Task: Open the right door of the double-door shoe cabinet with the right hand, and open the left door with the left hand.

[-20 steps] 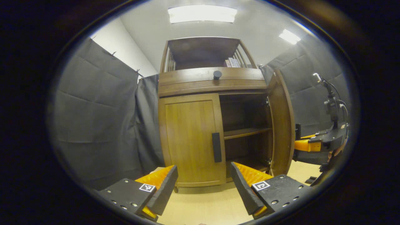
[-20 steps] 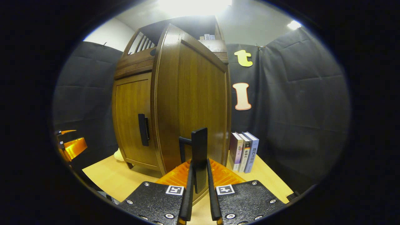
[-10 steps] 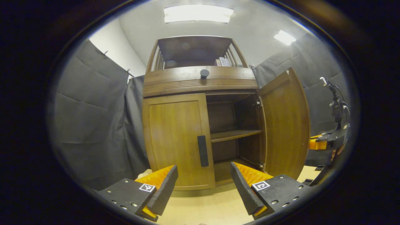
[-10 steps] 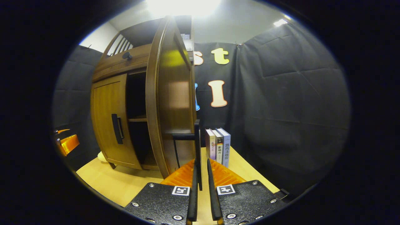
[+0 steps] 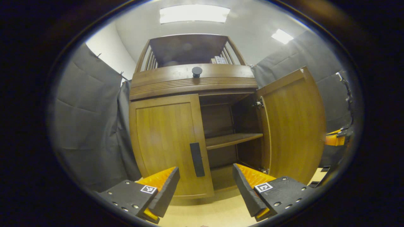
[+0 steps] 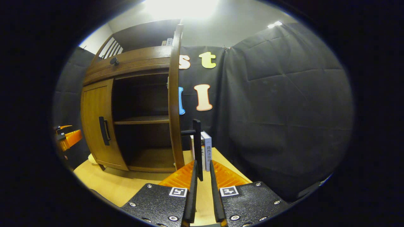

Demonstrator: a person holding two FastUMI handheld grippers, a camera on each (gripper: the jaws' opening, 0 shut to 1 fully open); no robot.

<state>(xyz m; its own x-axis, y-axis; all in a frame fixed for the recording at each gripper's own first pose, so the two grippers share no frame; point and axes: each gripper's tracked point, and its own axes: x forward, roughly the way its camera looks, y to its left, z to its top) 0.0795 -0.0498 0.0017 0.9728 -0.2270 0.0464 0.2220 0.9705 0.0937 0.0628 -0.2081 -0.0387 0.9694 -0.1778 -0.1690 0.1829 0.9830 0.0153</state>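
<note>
A brown wooden shoe cabinet (image 5: 192,82) stands ahead in the left gripper view. Its left door (image 5: 164,142) is closed, with a dark vertical handle (image 5: 197,155). Its right door (image 5: 292,126) is swung wide, showing an inner shelf (image 5: 233,140). My left gripper (image 5: 205,186) is open, low before the left door's handle and apart from it. In the right gripper view the right door (image 6: 175,104) is seen edge-on, and my right gripper (image 6: 202,176) is shut on its dark handle (image 6: 197,143). The left door (image 6: 94,126) shows further left.
Books (image 6: 206,151) stand on the light wooden floor (image 6: 126,186) behind the open door, against the black cloth wall (image 6: 277,110). A round knob (image 5: 197,71) sits on the cabinet's top band, with an upper shelf compartment (image 5: 189,50) above.
The right door has swung from half open to wide open, drawn by my right gripper. My left gripper has come nearer to the left door's handle.
</note>
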